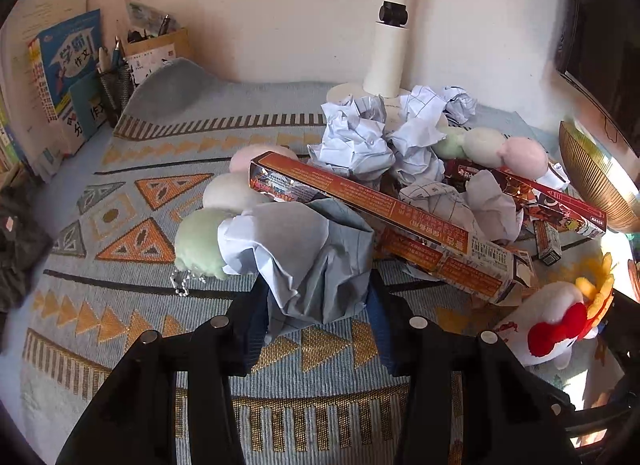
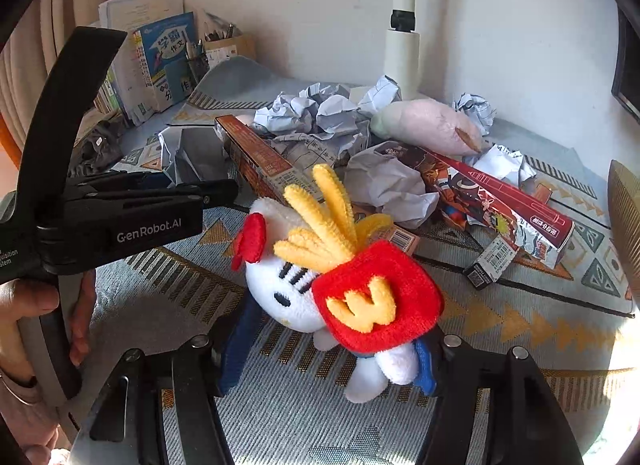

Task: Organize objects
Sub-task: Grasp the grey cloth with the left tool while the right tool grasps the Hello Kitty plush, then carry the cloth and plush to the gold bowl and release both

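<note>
Crumpled paper (image 1: 296, 249) sits pinched in the left gripper (image 1: 316, 305) fingers, the plush toy (image 2: 340, 285) in the right gripper (image 2: 326, 349), while the cluttered pile (image 1: 420, 169) on the worktop looks largely unsorted.

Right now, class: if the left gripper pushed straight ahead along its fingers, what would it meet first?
The crumpled paper already sits between the left gripper fingers; just beyond lies the long orange box, though depth is uncertain.
</note>
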Action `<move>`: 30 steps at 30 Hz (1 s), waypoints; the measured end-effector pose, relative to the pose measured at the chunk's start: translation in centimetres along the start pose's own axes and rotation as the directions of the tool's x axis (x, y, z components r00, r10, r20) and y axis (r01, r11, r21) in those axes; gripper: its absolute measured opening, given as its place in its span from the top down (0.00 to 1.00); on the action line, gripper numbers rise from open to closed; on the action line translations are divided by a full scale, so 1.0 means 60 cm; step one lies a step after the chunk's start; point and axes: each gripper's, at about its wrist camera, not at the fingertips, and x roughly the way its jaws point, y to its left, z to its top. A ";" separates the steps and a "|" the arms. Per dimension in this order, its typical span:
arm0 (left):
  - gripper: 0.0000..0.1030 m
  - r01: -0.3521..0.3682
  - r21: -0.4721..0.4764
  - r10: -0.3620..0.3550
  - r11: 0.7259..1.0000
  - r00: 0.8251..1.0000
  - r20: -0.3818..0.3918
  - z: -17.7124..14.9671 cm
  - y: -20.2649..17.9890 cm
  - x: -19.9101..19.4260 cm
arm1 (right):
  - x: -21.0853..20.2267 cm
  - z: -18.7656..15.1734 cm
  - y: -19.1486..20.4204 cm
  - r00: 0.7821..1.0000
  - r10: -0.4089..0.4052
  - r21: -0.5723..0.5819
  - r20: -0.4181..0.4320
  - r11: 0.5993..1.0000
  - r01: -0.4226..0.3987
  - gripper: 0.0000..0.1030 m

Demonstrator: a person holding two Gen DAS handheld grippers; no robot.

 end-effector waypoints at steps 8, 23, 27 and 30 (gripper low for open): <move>0.59 0.144 -0.052 -0.137 0.988 0.982 0.128 0.030 0.004 -0.081 | -0.088 0.010 -0.017 0.990 0.091 0.049 0.110 0.994 -0.096 0.38; 0.58 0.360 0.185 -0.386 0.914 0.913 0.132 0.189 -0.251 -0.071 | -0.223 0.053 -0.306 0.961 -0.169 0.322 0.221 0.942 0.092 0.38; 0.58 0.404 0.229 -0.436 0.886 0.893 0.112 0.214 -0.336 -0.045 | -0.237 0.062 -0.389 0.945 -0.256 0.397 0.203 0.904 0.160 0.38; 0.58 0.413 0.281 -0.448 0.866 0.891 0.071 0.214 -0.411 -0.020 | -0.233 0.072 -0.449 0.931 -0.322 0.426 0.171 0.876 0.224 0.38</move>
